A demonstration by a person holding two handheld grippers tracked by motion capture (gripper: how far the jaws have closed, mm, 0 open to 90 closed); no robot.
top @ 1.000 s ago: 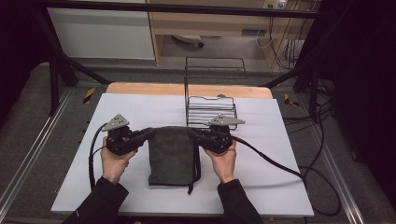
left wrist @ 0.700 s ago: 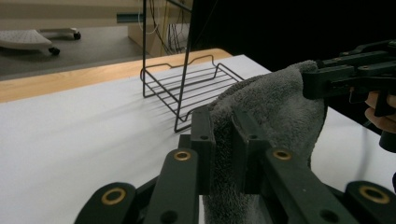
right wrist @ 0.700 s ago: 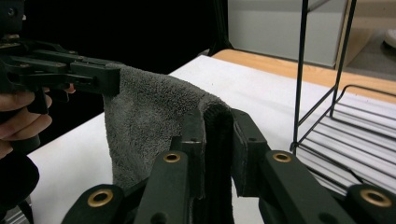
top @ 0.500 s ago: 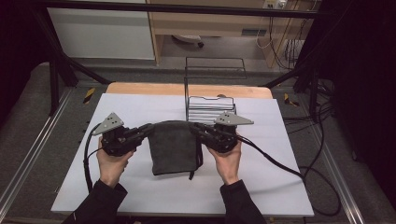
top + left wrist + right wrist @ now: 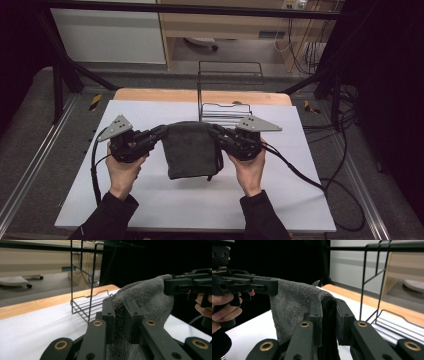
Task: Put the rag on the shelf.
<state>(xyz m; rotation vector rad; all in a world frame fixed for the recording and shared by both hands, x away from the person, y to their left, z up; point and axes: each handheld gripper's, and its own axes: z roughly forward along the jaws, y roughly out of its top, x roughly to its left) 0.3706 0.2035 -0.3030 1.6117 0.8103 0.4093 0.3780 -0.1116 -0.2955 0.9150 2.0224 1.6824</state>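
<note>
A dark grey folded towel (image 5: 191,149) hangs between my two grippers above the white mat (image 5: 150,200). My left gripper (image 5: 163,131) is shut on the towel's upper left corner, and its black jaws pinch the cloth (image 5: 117,322) in the left gripper view. My right gripper (image 5: 216,131) is shut on the upper right corner, with the towel's hemmed edge (image 5: 328,315) clamped between its jaws. The towel's top edge sags slightly between the grips and its lower part drapes down toward the mat. Each gripper's own view shows the other gripper holding the far corner (image 5: 185,286) (image 5: 249,285).
A black wire rack (image 5: 227,97) stands upright on the mat just behind the towel, near the table's far wooden edge (image 5: 200,95). Cables trail from both grippers, the right one (image 5: 310,180) looping over the mat's right side. Dark frame bars flank the table.
Both hands have risen with the towel, lifting it from lying flat on the mat to hanging between the grippers. Both grips have stayed shut on its corners.
</note>
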